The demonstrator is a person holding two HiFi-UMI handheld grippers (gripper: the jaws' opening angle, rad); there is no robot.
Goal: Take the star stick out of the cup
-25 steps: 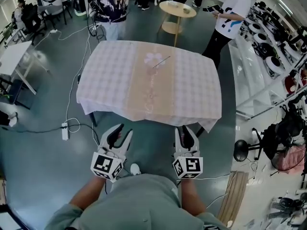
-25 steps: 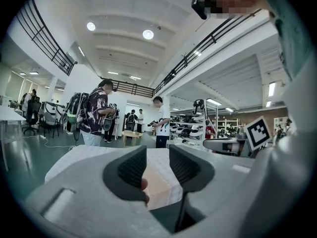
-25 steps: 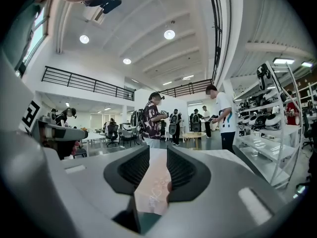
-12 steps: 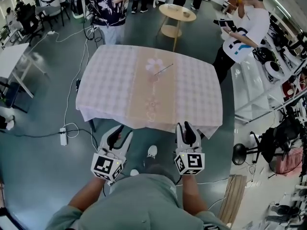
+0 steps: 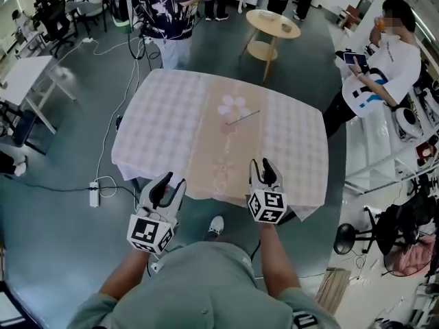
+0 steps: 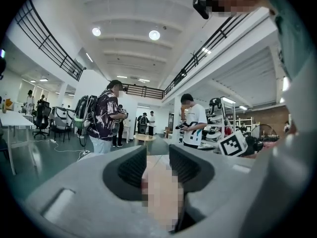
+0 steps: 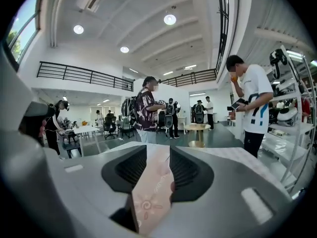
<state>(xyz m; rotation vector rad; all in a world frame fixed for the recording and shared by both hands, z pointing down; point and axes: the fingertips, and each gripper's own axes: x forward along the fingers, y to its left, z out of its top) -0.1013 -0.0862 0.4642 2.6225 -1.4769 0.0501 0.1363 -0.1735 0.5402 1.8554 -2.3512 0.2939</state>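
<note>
Left tool [image 5: 168, 181] and right tool [image 5: 264, 164] are both released and empty at the near edge of the desk [image 5: 154, 125], the right tool's jaws having just been opening, while the star stick [image 5: 244, 116] slants rightward at the cup [image 5: 231, 110] on the desk's far middle, well apart from both.

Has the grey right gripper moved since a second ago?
Yes: the right gripper went forward, over the checked-cloth table's near edge; its empty jaws have just been opening.

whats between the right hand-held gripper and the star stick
Only bare tablecloth, seen in the head view: the right hand-held gripper is over the near edge, the star stick farther up.
</note>
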